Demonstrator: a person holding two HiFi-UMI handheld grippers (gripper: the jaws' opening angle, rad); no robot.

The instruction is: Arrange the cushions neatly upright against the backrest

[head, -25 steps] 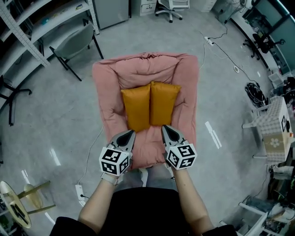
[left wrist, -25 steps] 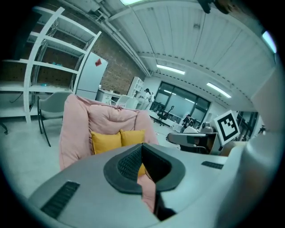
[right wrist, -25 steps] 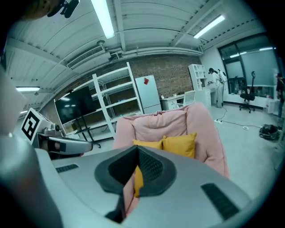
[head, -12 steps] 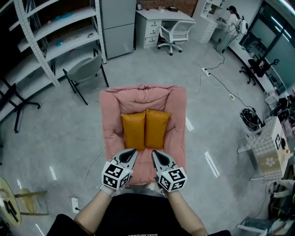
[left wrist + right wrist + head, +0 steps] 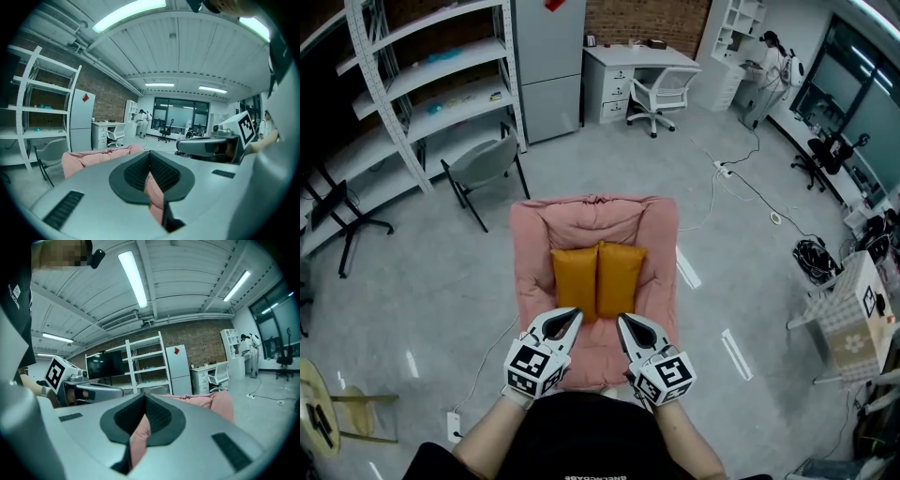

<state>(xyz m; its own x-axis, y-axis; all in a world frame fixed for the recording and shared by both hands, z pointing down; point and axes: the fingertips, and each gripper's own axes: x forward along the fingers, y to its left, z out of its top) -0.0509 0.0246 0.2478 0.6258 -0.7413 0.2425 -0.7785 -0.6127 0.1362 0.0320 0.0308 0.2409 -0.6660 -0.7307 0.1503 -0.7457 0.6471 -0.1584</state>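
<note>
Head view: two plump, smooth orange cushions, the left cushion (image 5: pixel 577 278) and the right cushion (image 5: pixel 620 277), stand upright and touching, leaning on the backrest (image 5: pixel 595 214) of a quilted pink floor chair (image 5: pixel 530 272). The left gripper (image 5: pixel 570 317) and right gripper (image 5: pixel 626 322) hover over the seat's near edge, apart from the cushions. Each has its jaws pressed together on nothing.

Gripper views: ribbed dark pads meet along one seam, with pink fabric beyond. The right gripper view alone shows a wall screen (image 5: pixel 101 364) and ceiling light strips (image 5: pixel 133 277).

Surroundings — glossy grey floor (image 5: pixel 422 309), white metal shelving (image 5: pixel 422 84), a grey chair (image 5: pixel 483 164) and a desk (image 5: pixel 642 58).
</note>
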